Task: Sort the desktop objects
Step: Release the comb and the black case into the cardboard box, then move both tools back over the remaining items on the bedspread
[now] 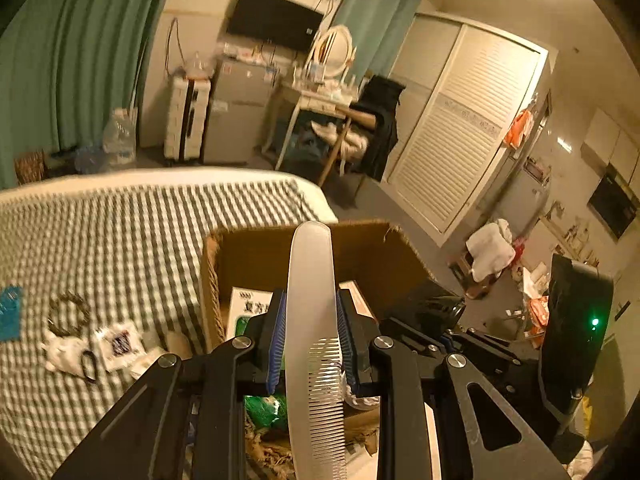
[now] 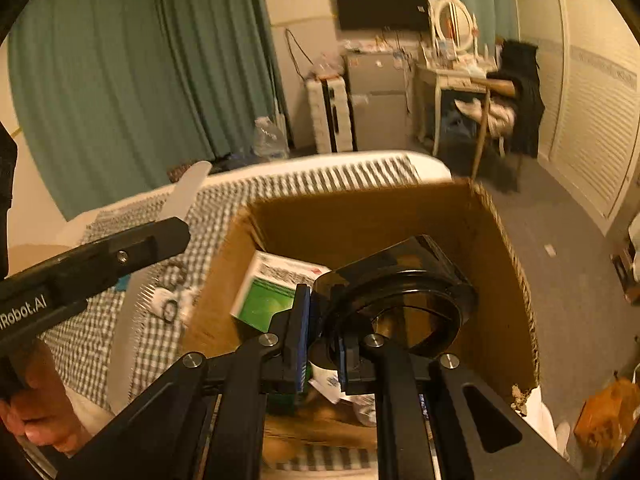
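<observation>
Nearest the left wrist camera, the left gripper (image 1: 311, 340) is clamped on a translucent white comb (image 1: 310, 280), its blue pads pressing the comb's spine on both sides; the handle end juts up and beyond the fingertips, the teeth trail back toward the camera. Nearest the right wrist camera, the right gripper (image 2: 323, 332) is pinched nearly closed on the edge of a dark smoky plastic piece with a round ring (image 2: 404, 304), which extends ahead and to the right of the fingertips.

Directly ahead of and below both grippers stands an open cardboard box (image 2: 500, 248), already holding a green-and-white carton (image 2: 276, 284) just left of the right fingertips. Well to the left of the left gripper, on the checked bedcover (image 1: 140, 220), small items remain: a dark ring-shaped band (image 1: 66, 314) and white packets (image 1: 118, 344).

Step in hand, as judged: carrying both held things to the box. The next move calls for bringing each gripper over the opening, lowering inside the walls, then parting the jaws; the long comb may catch the rim unless tilted.
</observation>
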{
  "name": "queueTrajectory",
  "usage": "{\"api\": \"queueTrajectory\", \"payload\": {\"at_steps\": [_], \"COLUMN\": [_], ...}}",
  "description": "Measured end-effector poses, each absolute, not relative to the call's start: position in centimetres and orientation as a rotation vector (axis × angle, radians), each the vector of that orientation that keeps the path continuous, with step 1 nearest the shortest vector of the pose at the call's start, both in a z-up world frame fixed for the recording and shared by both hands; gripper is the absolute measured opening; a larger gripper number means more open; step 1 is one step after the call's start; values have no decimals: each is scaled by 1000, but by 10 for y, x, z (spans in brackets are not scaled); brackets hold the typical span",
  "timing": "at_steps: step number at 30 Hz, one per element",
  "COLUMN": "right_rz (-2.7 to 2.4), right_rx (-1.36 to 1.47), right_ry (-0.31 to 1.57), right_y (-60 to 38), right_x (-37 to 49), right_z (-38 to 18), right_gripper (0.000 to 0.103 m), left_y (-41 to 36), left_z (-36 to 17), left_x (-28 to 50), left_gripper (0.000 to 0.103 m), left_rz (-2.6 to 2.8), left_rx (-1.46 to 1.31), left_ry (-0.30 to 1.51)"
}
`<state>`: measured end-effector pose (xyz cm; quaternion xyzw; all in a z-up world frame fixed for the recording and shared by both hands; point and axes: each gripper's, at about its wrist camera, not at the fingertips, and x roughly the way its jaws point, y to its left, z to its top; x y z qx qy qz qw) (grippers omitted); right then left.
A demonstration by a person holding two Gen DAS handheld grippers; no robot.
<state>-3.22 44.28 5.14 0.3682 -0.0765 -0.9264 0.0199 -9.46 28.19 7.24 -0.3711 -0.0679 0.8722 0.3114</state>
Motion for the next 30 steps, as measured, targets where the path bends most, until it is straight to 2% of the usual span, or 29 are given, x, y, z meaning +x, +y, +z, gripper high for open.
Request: {"api": "queueTrajectory", "payload": {"at_steps": [2,3,4,5,6,7,9,15,24,30], "right_rz": [-2857,-2850,-2846,-2853,-2869,-2888,-2918,-2943,-2887,-2746], "right_rx": [1160,1168,1189,1217,1255,1269,1300,1377,1071,994], "right_ry": [-251,-249,-237,-219,-193,-170,-114,-115,-140,-107], "right_y": [446,445,444,443,442,442,439,431,364,289], "right_x": [-36,-32,-33,-34,-36,-37,-37,-32,8,8], "right_z": [43,40,37,35,33,31,32,39,85,73], "right_gripper": [11,12,24,53,65,71,70,70,70,70], "left_y": [283,283,283,283,279,275,266,207,71,6], "left_z": [63,59,57,56,55,55,55,64,56,23], "left_x": [-103,-108,-111,-112,-112,-114,-118,-111,-89,-66], "left_gripper": [30,44,70,77,82,82,82,82,84,95], "left_rz": [2256,2247,2260,2282,2306,2314,2312,2417,2706,2869], "left_rx": [-1017,-1044,-1064,-1070,-1063,-1061,-1088,-1064,-1084,-1145], "left_ry": [-204,-196,-182,-179,-193,-214,-249,-300,-276,-289]}}
